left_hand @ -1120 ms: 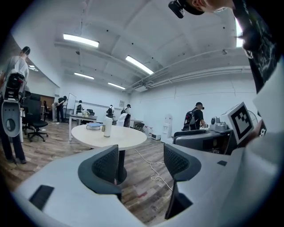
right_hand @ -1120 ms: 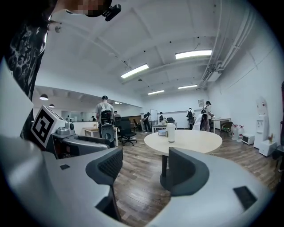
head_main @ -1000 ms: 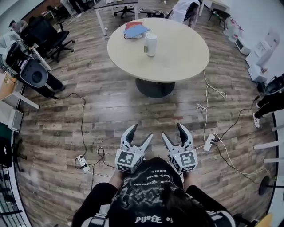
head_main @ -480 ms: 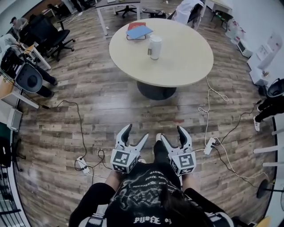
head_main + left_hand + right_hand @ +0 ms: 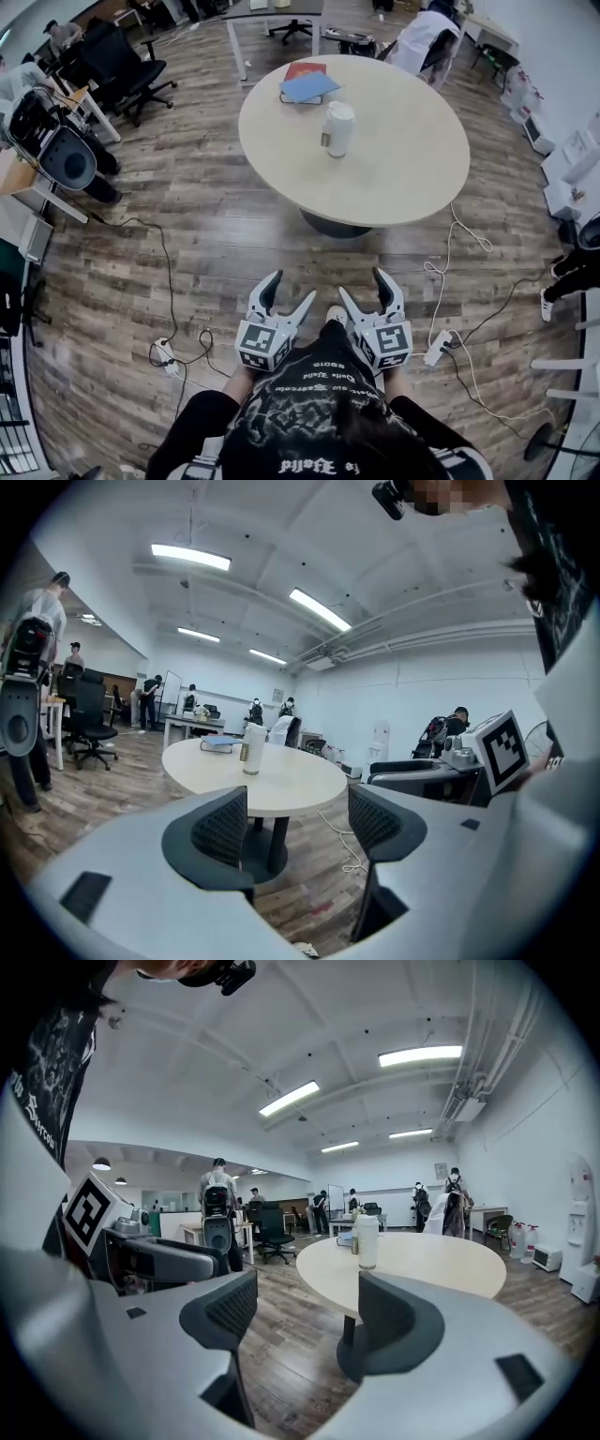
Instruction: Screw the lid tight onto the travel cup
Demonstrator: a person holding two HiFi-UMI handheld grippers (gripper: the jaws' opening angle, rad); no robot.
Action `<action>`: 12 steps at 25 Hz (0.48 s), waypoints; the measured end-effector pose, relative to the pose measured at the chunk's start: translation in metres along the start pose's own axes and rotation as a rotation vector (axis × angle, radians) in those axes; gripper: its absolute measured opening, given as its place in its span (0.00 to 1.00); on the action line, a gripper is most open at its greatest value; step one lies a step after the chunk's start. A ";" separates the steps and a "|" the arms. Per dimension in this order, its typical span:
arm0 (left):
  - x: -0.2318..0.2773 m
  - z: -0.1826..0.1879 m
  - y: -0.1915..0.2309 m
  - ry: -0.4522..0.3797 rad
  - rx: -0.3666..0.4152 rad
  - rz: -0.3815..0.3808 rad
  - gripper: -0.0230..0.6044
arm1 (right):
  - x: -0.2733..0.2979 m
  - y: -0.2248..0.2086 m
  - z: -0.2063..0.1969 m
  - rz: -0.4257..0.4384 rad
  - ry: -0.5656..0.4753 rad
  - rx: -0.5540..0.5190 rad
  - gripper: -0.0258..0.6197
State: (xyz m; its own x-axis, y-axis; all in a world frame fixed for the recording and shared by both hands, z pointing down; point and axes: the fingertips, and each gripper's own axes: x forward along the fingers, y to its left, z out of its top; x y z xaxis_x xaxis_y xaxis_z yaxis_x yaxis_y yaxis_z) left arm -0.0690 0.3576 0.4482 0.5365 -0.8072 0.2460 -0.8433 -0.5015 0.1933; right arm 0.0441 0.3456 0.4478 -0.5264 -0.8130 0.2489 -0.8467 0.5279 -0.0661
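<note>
A white travel cup (image 5: 338, 128) stands upright on the round beige table (image 5: 403, 178), well ahead of me; it also shows as the cup (image 5: 252, 748) in the left gripper view and the cup (image 5: 367, 1241) in the right gripper view. I cannot tell whether its lid is on. My left gripper (image 5: 292, 291) and right gripper (image 5: 362, 284) are held side by side close to my body, over the wooden floor, short of the table. Both stand open with nothing between the jaws.
A red book and a blue folder (image 5: 308, 84) lie at the table's far side. Cables and power strips (image 5: 164, 352) trail over the floor on both sides. Office chairs (image 5: 127, 70) and desks stand at the back left, with people around the room.
The table and cup have come nearer and shifted right in the head view as I walked toward them. Both grippers stay open, held in front of me.
</note>
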 end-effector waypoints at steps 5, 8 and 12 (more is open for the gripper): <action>0.067 0.016 0.008 0.002 -0.023 0.035 0.58 | 0.049 -0.057 0.015 0.062 0.014 -0.018 0.54; 0.101 0.019 0.011 0.017 -0.033 0.057 0.58 | 0.071 -0.085 0.019 0.091 0.027 -0.021 0.54; 0.142 0.029 0.018 0.017 -0.051 0.097 0.58 | 0.094 -0.121 0.024 0.117 0.044 -0.024 0.54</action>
State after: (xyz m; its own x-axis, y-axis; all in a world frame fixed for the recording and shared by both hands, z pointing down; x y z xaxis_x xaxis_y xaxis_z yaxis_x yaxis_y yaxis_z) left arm -0.0087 0.2251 0.4591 0.4532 -0.8456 0.2821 -0.8887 -0.4043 0.2161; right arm 0.0956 0.1995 0.4560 -0.6173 -0.7340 0.2831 -0.7772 0.6249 -0.0744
